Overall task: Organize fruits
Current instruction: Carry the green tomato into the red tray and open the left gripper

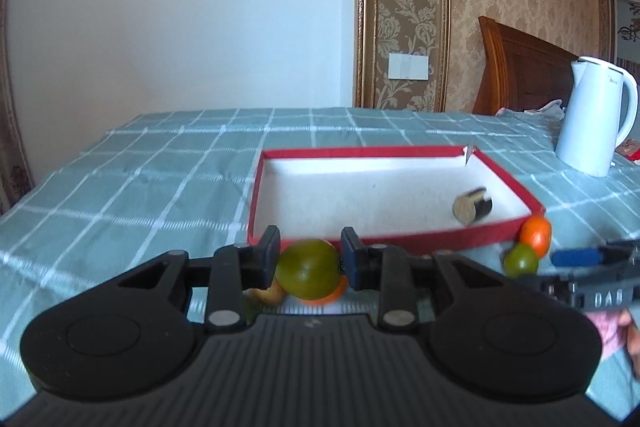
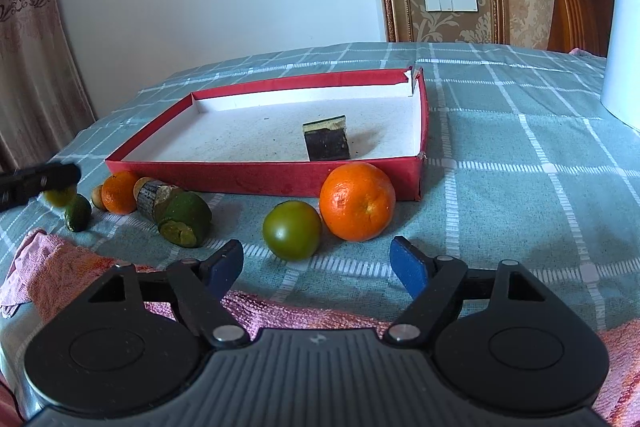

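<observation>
My left gripper (image 1: 308,259) is shut on a small green fruit (image 1: 308,273), held above the cloth just before the near wall of the red tray (image 1: 256,195). The right wrist view shows that gripper (image 2: 38,183) at the far left with the fruit blurred below it. My right gripper (image 2: 318,261) stands open over the cloth, nothing between its blue pads. Just beyond it lie a green fruit (image 2: 292,229) and a large orange (image 2: 357,201), which rests against the tray (image 2: 264,175). A dark block (image 2: 326,139) lies inside the tray.
On the cloth left of the tray's front lie a small orange (image 2: 119,191), a log-like piece (image 2: 154,197), a cut green fruit (image 2: 184,219) and a small lime (image 2: 78,213). A pink towel (image 2: 80,267) lies under my right gripper. A white kettle (image 1: 592,115) stands at the right.
</observation>
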A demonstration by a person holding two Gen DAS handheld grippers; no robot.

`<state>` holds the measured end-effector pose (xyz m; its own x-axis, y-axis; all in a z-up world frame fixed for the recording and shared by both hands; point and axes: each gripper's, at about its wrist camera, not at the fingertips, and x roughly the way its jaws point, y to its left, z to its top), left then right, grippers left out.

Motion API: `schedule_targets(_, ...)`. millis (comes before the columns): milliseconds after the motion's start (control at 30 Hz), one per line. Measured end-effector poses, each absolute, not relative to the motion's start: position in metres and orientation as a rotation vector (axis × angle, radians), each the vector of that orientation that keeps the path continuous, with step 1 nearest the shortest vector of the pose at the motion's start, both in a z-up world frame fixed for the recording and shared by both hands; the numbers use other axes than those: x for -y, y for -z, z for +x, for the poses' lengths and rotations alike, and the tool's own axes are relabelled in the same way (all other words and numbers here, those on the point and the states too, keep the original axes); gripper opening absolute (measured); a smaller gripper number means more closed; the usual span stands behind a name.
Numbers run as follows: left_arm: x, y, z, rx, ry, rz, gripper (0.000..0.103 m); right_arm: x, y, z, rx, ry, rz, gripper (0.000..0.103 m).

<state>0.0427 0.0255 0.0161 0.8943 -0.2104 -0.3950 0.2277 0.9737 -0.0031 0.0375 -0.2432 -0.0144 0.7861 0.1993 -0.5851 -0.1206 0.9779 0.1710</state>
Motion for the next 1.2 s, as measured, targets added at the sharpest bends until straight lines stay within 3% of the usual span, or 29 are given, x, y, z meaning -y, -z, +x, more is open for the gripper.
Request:
schedule_targets(300, -0.009, -0.027, 0.111, -0.416, 0.236, 0.043, 0.029, 0.241, 0.015, 0.038, -0.646, -0.171, 0.115, 0.081)
schedule_targets(733, 0.009, -0.001, 0.209, -0.558, 0.161, 0.050, 0.029, 0.240, 0.015, 0.039, -0.646, -0.170, 0.113, 0.081)
schedule_targets(1200, 0.018, 0.010, 0.238, -0.637, 0.119, 0.092, 0.031, 0.239, 0.015, 0.039, -0.648, -0.168, 0.105, 0.081)
